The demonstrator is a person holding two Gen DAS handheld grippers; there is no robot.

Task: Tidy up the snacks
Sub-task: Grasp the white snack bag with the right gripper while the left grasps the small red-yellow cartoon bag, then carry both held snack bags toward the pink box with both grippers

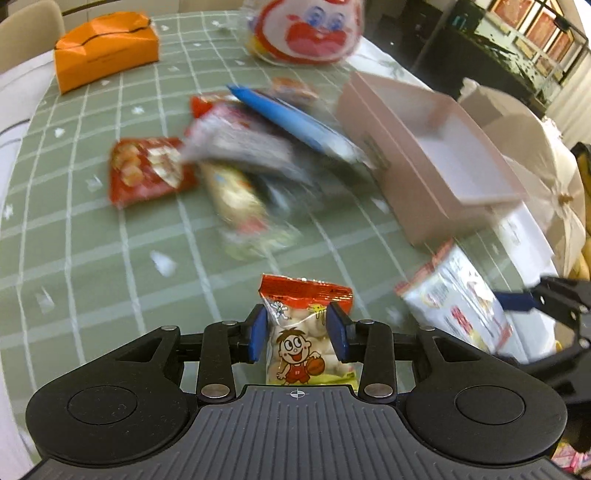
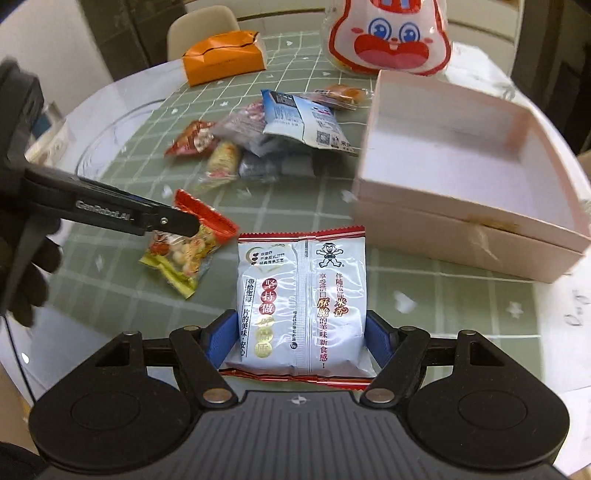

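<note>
My left gripper (image 1: 297, 332) is shut on a small red-topped snack packet with a cartoon boy (image 1: 306, 343), held above the green checked tablecloth; the same packet shows in the right wrist view (image 2: 188, 247). My right gripper (image 2: 299, 339) is shut on a white rice-cracker packet with red edges (image 2: 301, 306), also seen at the right of the left wrist view (image 1: 458, 299). An open pale pink box (image 2: 461, 206) stands right of the packets, its white inside (image 1: 469, 162) bare. A pile of loose snack packets (image 2: 273, 136) lies mid-table.
An orange tissue pouch (image 2: 221, 57) lies at the far left of the table. A large rabbit-face snack bag (image 2: 391, 37) stands at the back. A red packet (image 1: 147, 170) lies left of the pile. A beige chair (image 2: 203, 26) stands behind the table.
</note>
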